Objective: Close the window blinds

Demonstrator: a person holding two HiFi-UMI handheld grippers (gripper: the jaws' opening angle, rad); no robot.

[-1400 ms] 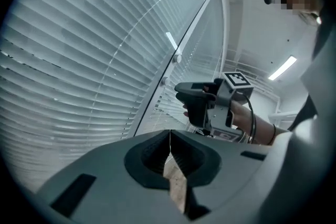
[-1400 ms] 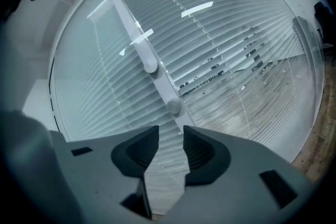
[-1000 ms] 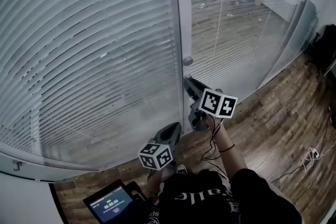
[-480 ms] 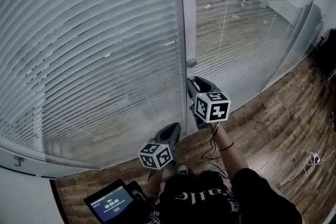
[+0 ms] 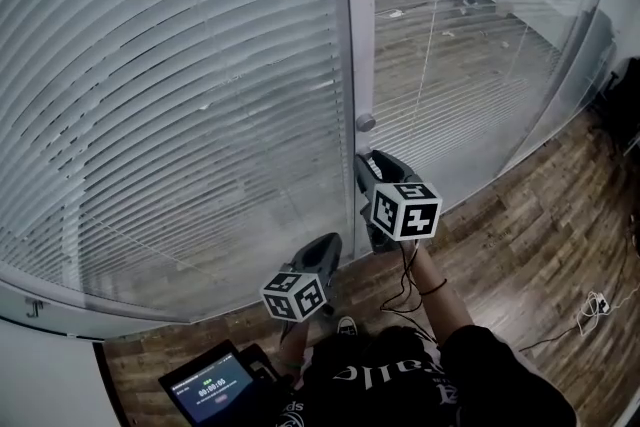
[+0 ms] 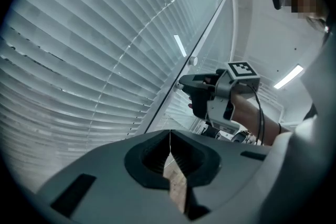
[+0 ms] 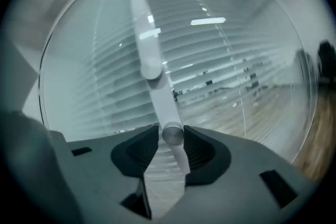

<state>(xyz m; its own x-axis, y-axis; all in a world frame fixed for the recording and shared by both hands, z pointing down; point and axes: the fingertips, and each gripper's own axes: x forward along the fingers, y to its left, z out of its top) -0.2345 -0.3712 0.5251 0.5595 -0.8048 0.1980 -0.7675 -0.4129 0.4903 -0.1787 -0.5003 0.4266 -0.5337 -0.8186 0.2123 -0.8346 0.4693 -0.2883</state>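
While my right gripper (image 7: pixel 171 131) stands spread with the round knob (image 7: pixel 172 135) on the grey mullion (image 7: pixel 148 44) between its jaw tips, low centre of its view, I judge the pads should close squarely on the knob's rim before any turn, lest it slip; the blinds (image 5: pixel 180 85) fill the upper left and upper right of the head view, slats partly open. My left gripper (image 6: pixel 169 136) is pressed together, empty. No brand is legible: the tablet (image 5: pixel 215 385) screen, lower left, is too small to read, and the cubes (image 5: pixel 406 210) bear only square markers
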